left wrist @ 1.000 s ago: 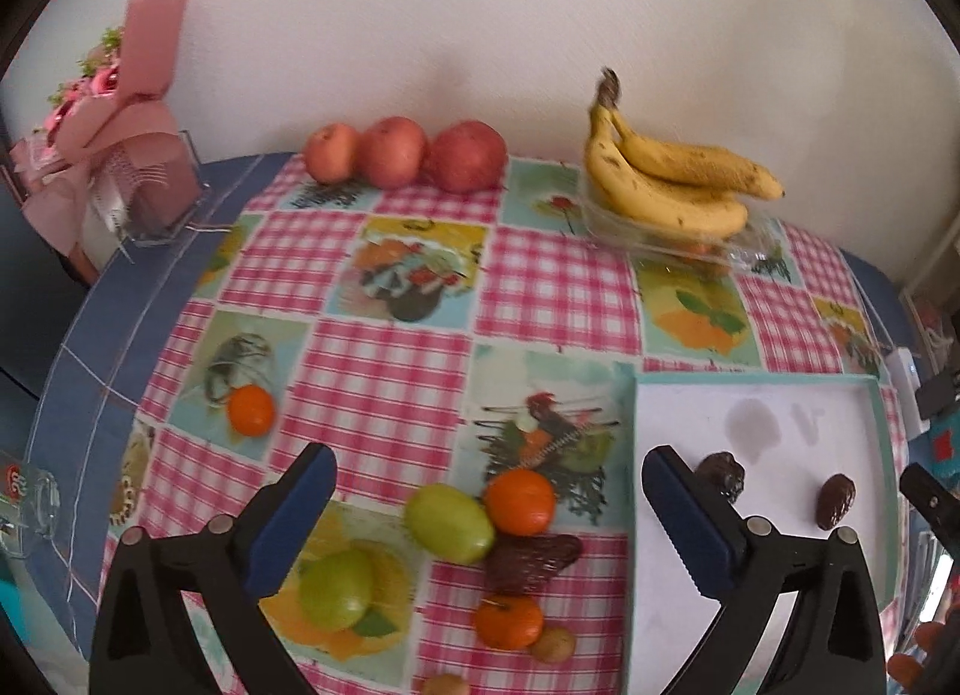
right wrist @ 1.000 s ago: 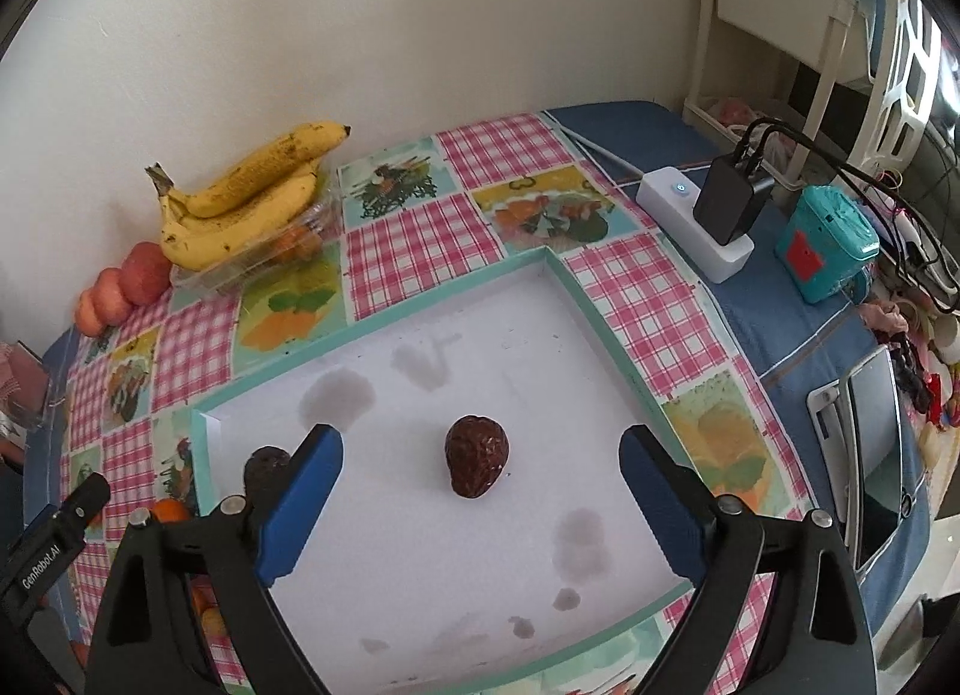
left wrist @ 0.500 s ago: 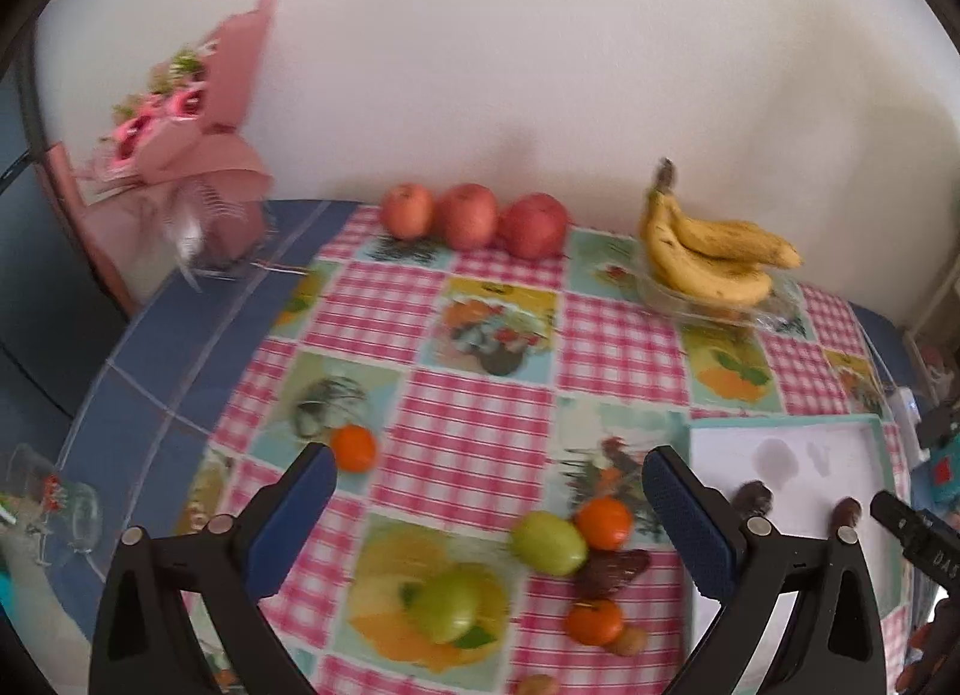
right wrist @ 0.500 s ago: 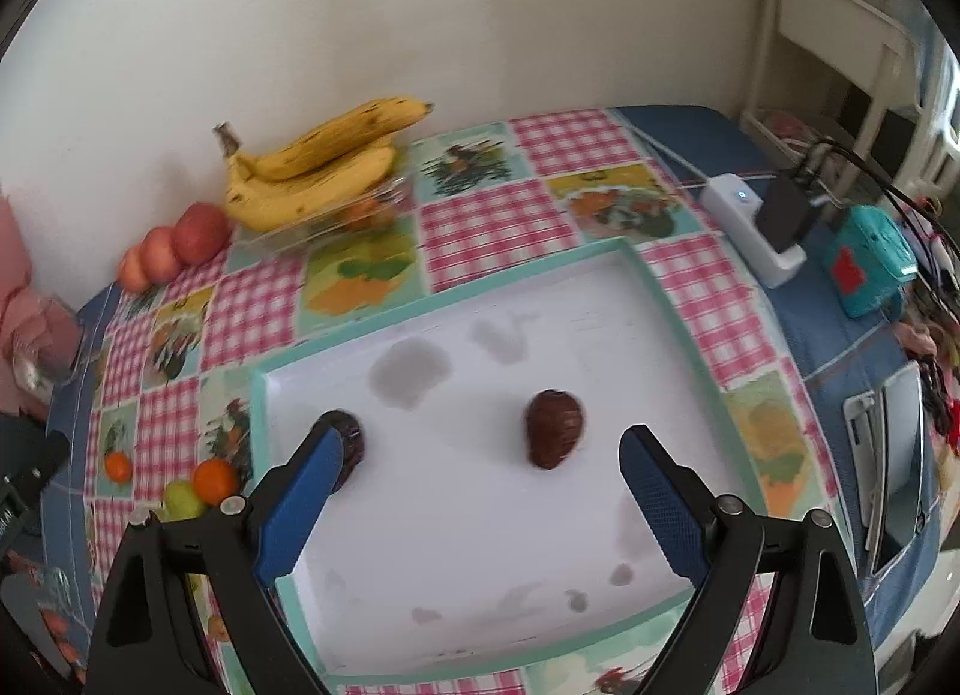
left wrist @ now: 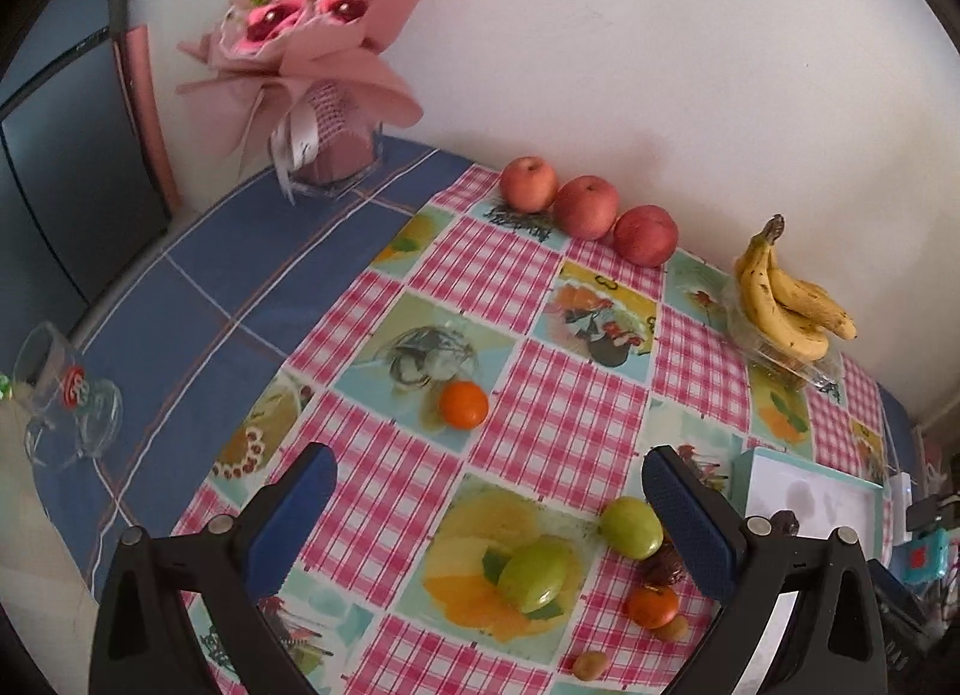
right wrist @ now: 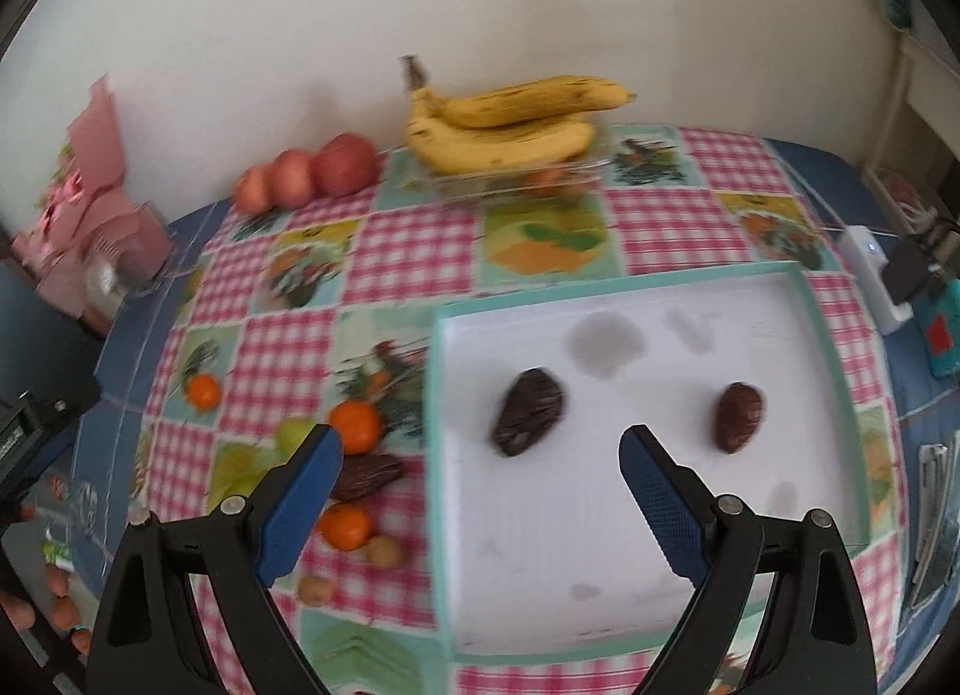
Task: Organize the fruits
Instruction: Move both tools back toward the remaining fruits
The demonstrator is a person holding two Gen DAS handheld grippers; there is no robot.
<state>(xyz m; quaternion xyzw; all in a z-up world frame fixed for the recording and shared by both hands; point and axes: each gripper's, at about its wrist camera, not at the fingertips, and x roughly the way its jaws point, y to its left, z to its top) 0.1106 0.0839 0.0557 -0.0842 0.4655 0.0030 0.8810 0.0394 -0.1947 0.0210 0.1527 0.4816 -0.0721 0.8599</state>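
Black tongs (left wrist: pixel 489 521) — blue ribbed pads, silver screws.

Right gripper (right wrist: pixel 480 491): jaws spread wide, holding nothing, above the tray's left edge.
Tray (right wrist: pixel 831 371): white with a teal rim, on the table's right side.
Dark fruits: one (right wrist: pixel 529 412) near the tray's left edge, a smaller one (right wrist: pixel 739 417) near its right edge, well apart.
Loose fruit: two oranges (right wrist: pixel 355 426) and another dark fruit (right wrist: pixel 366 476) just left of the tray.
Bananas (right wrist: pixel 504 125): at the table's far edge, beside three apples (right wrist: pixel 309 170).
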